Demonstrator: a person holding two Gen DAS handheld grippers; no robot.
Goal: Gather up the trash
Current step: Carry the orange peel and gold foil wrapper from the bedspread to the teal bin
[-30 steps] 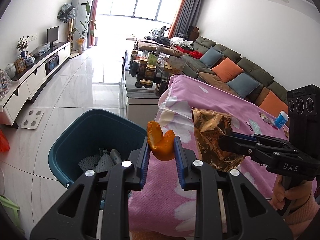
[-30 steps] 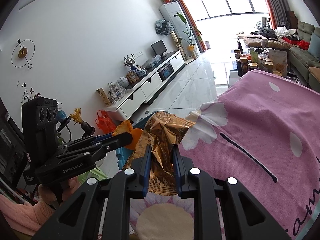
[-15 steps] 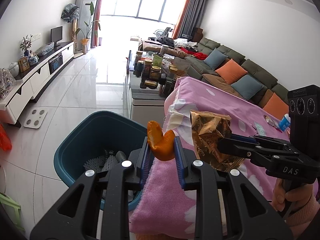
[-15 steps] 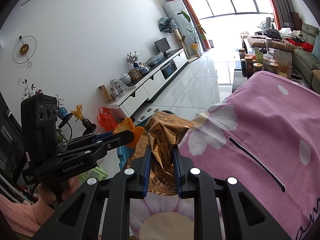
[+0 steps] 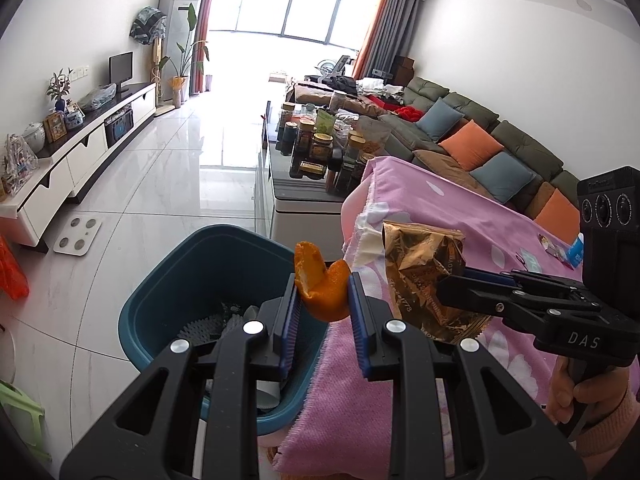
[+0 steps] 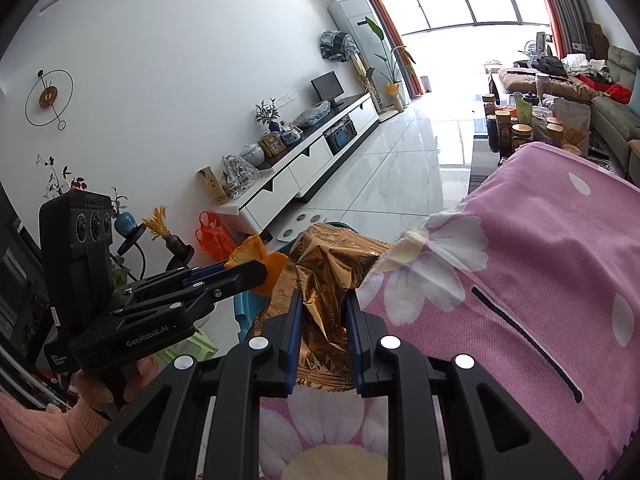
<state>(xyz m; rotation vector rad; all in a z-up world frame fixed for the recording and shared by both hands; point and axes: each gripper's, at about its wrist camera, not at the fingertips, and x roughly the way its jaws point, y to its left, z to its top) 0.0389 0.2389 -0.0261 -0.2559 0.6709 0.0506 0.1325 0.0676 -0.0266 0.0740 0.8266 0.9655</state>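
My left gripper (image 5: 322, 294) is shut on an orange peel (image 5: 320, 284) and holds it at the table's left edge, beside the rim of the teal trash bin (image 5: 168, 280) on the floor. My right gripper (image 6: 322, 312) is shut on a crumpled gold foil wrapper (image 6: 324, 264) and holds it above the pink flowered tablecloth (image 6: 520, 264). In the left wrist view the wrapper (image 5: 420, 276) and the right gripper (image 5: 452, 286) are just right of the peel. In the right wrist view the left gripper (image 6: 256, 270) with the peel (image 6: 256, 254) is to the left.
The bin holds some dark and grey trash (image 5: 216, 320). A low table with several jars (image 5: 316, 148) stands beyond the pink table. A white TV cabinet (image 5: 80, 152) runs along the left wall, a sofa (image 5: 480, 140) along the right. A small blue box (image 5: 574, 250) lies on the cloth.
Both grippers have kept their hold and shifted slightly; the bin and table edge sit a little further left and lower in the left wrist view.
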